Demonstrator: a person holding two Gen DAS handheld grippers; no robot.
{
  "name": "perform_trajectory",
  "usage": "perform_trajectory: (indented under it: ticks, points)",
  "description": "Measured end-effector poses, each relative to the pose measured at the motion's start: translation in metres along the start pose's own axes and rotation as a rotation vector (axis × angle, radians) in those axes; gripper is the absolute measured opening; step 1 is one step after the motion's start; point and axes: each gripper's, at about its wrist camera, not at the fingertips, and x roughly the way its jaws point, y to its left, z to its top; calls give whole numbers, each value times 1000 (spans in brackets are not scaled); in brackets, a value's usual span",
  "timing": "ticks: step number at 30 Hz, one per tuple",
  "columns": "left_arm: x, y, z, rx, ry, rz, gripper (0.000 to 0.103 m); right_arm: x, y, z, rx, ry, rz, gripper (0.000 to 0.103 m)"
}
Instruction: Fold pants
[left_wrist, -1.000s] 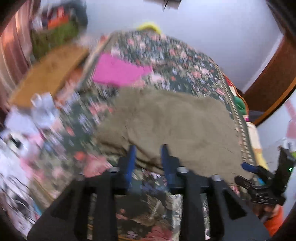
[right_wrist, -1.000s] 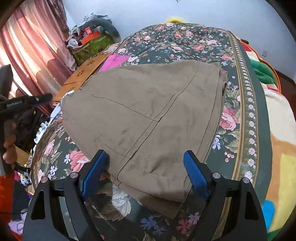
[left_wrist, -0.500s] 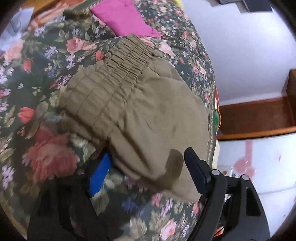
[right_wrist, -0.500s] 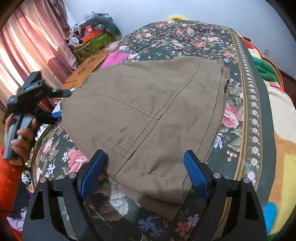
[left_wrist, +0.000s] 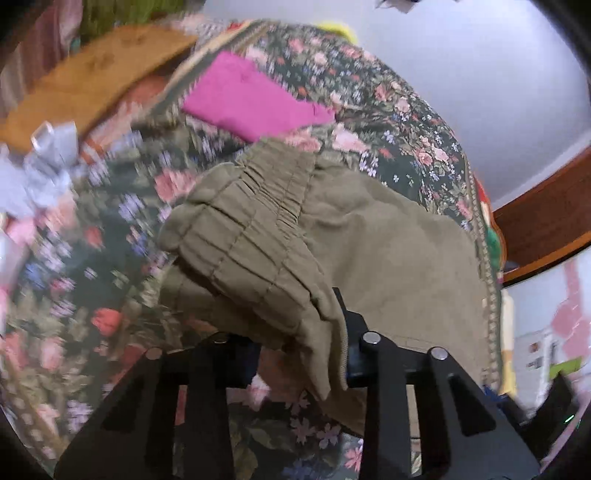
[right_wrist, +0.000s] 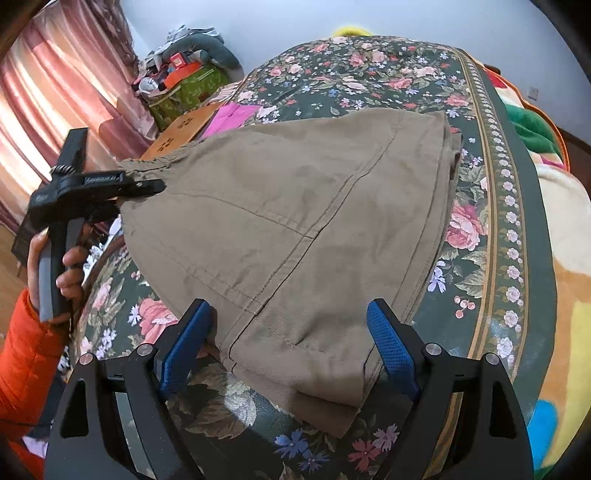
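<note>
Two blue fingers (right_wrist: 389, 341) of the right gripper (right_wrist: 288, 345) stand spread wide around the near hem of the olive-brown pants (right_wrist: 303, 221), not pinching. The left gripper (left_wrist: 295, 354) is clamped on the gathered elastic waistband (left_wrist: 251, 236), lifting it. Stitched seams cross the pants, which lie folded on the floral bed (right_wrist: 491, 229).

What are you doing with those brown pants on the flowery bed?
A person is folding the pants on the floral bedspread. The left gripper has pinched the stretchy waistband and lifts it. The right gripper waits open at the other end, its fingers either side of the cloth.
</note>
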Motion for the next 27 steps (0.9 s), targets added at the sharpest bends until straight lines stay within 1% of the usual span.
perform_trajectory:
  ticks: [3, 5, 7, 8, 9, 10, 12, 15, 19, 22, 27]
  points:
    - [-24, -23, -7, 136, -97, 131, 29, -10, -4, 2, 55, -19, 15, 83]
    - [-43, -40, -14, 244, -175, 217, 28, -17, -8, 2, 88, -41, 28, 83]
    - [-58, -57, -21, 344, -248, 284, 28, -22, -10, 1, 93, -57, 10, 83]
    - [-67, -67, -25, 394, -287, 312, 28, -24, -11, 0, 86, -64, -17, 83]
    - [-72, -74, -28, 428, -314, 325, 28, -24, -11, -1, 80, -65, -35, 83]
    - [-80, -83, -32, 464, -341, 326, 27, -23, -12, -3, 72, -62, -55, 83]
    - [-88, -94, -35, 503, -365, 313, 27, -16, -14, -7, 66, -42, -76, 83]
    - [-100, -114, -39, 543, -388, 277, 26, -12, -19, -11, 86, -38, -55, 83]
    - [-107, -140, -40, 580, -390, 203, 24, -14, -23, -12, 92, -39, -46, 83]
    - [-105, -158, -41, 608, -372, 144, 23, -14, -22, -13, 85, -42, -48, 83]
    - [-94, -181, -44, 615, -282, 23, 21, -13, -23, -13, 91, -46, -40, 83]
